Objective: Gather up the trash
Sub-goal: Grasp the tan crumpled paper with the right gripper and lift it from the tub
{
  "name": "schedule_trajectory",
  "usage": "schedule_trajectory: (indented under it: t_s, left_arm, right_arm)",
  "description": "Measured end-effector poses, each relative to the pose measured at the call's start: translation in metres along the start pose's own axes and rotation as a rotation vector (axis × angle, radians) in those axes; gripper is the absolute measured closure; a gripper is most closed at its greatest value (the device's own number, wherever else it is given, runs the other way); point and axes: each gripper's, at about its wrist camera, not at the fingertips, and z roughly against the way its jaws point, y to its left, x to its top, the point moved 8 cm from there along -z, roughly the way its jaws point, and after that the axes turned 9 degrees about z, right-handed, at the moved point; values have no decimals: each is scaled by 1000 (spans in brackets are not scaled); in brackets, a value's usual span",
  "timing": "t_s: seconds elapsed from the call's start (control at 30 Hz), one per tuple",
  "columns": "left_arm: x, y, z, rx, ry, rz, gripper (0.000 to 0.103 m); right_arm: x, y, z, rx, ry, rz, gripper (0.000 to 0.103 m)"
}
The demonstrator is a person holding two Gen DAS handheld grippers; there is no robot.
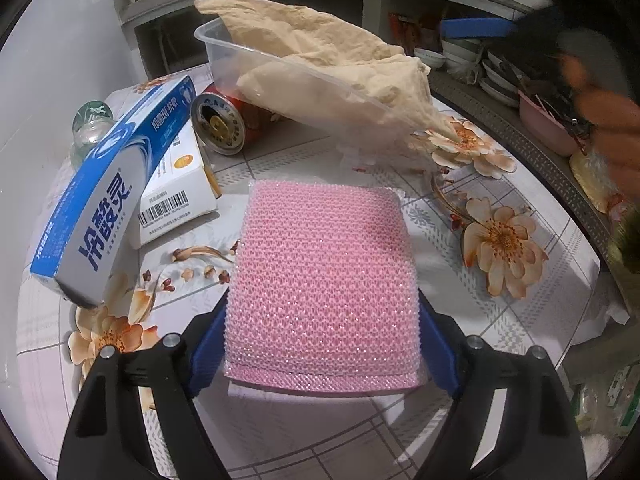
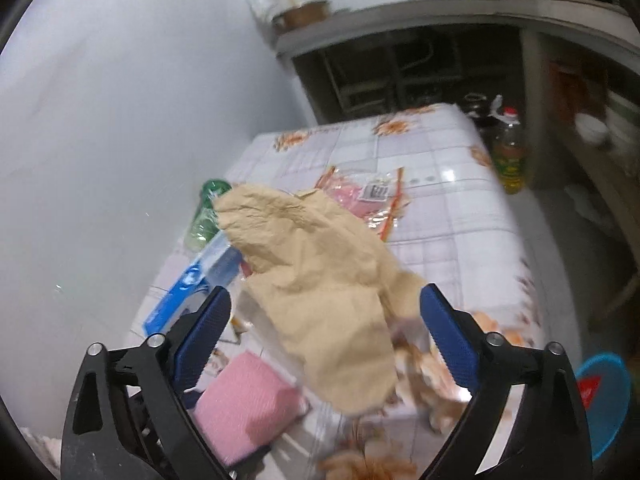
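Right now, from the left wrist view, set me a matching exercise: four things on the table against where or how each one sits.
Things:
1. pink sponge
2. tan paper
3. red can
4. blue toothpaste box

Places or states:
A. lying on its side beside the clear tub
B. between the left gripper's blue fingers
C. crumpled, spilling out of the clear tub
D. propped at a slant over a white box

Pairs: 1-B, 2-C, 3-A, 4-D
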Motion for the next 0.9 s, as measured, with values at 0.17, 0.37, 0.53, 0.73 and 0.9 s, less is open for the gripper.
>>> schedule_trajectory:
  t_s: [0.17, 0.37, 0.53, 0.73, 0.9]
  left_arm:
    - [-1, 1, 1, -11, -7, 0, 23]
    - [-5, 5, 5, -27, -18, 0, 23]
    - [-5, 9, 6, -33, -23, 0, 23]
    - [-5, 10, 7, -37, -26, 5, 23]
    - [-5, 13, 7, -36, -30, 8, 23]
  right_arm:
    - [11, 4, -40, -56, 67, 94, 15]
    - [-3, 9, -65, -119, 147, 207, 20]
    - [-12, 1, -69, -208, 182, 230, 45]
    - [-15, -10, -62, -237, 185, 184, 80]
    - [-11, -15, -47, -239, 141, 145, 97]
